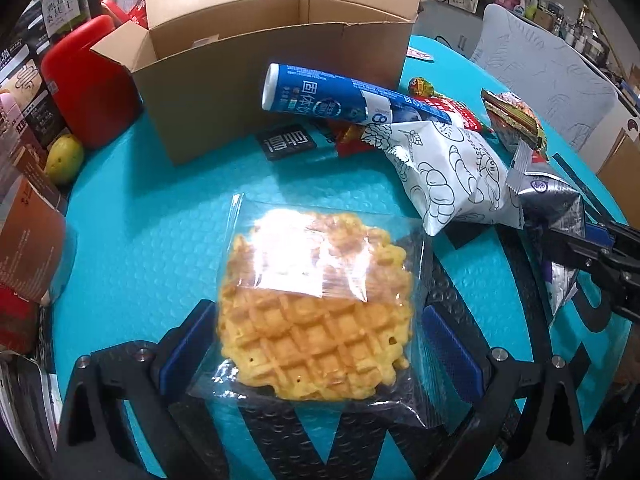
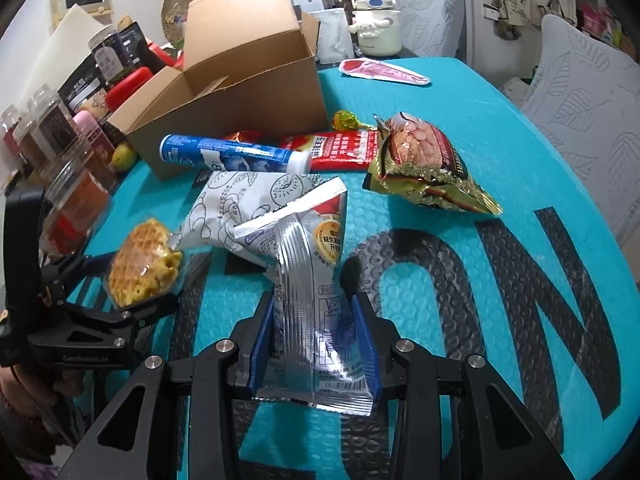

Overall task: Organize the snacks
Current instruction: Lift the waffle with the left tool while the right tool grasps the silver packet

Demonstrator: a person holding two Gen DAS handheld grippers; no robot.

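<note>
your left gripper [image 1: 316, 344] jaws clasp the clear-wrapped gridded waffle [image 1: 316, 320]; your right gripper [image 2: 314, 340] jaws pinch a crinkled silver foil sachet [image 2: 308, 312], both in front of the open cardboard box [image 2: 240, 96].

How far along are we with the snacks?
Done: nothing visibly packed; the open brown cardboard box shows no snacks. In hand: left tongs grip the clear-wrapped waffle, right tongs the silver foil packet. Left: blue tube, white bread bag, gold pouch.
</note>
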